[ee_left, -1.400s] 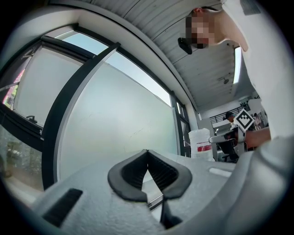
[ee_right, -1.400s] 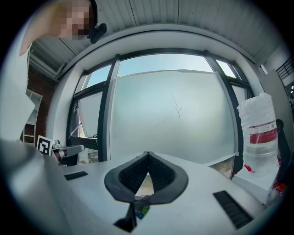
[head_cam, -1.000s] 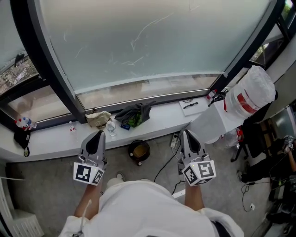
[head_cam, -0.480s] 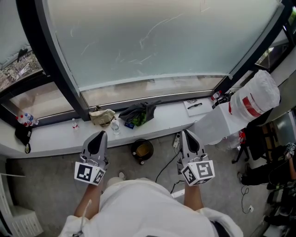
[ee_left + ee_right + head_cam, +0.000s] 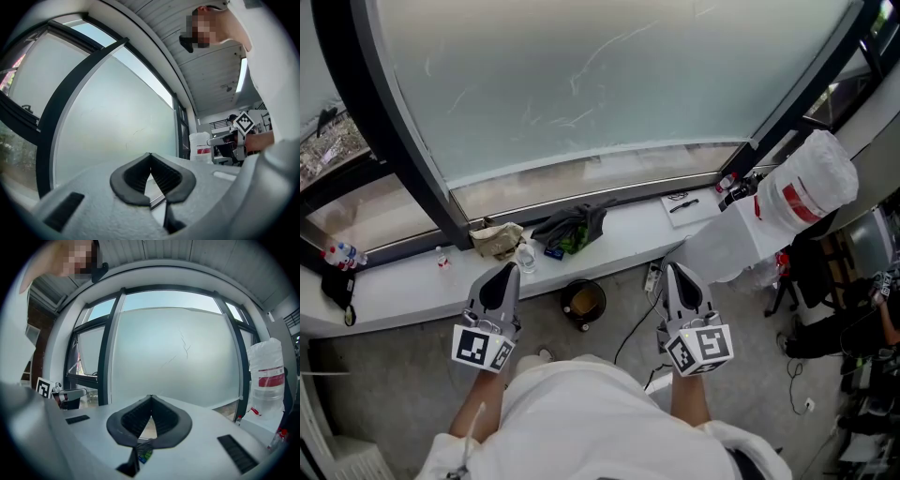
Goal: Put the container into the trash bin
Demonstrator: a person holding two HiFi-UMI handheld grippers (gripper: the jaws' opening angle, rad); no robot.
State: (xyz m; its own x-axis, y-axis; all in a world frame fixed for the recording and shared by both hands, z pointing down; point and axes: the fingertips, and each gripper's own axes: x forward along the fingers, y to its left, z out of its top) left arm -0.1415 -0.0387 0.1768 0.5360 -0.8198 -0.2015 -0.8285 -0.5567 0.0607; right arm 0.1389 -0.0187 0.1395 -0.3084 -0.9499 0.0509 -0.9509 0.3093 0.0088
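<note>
A small clear plastic container (image 5: 525, 255) stands on the white window sill (image 5: 412, 286), beside a crumpled beige bag (image 5: 497, 239). Below the sill, on the floor, sits a round dark trash bin (image 5: 583, 302) with brownish contents. My left gripper (image 5: 508, 269) hangs shut and empty just short of the sill, its tips close below the container. My right gripper (image 5: 672, 269) is also shut and empty, to the right of the bin. Seen from the left gripper view, the left gripper (image 5: 150, 154) points at frosted glass with its jaws meeting. The right gripper (image 5: 151, 397) looks the same in its own view.
A dark cloth (image 5: 572, 225) with a green packet lies on the sill. A paper with a pen (image 5: 680, 204) lies further right. A white bagged roll (image 5: 806, 192) tops a white block (image 5: 736, 246). Small bottles (image 5: 337, 253) stand far left. A cable (image 5: 633, 337) crosses the floor.
Both grippers stay shut, side by side, in nearly the same pose. The view swayed a little. Nothing on the sill moved.
</note>
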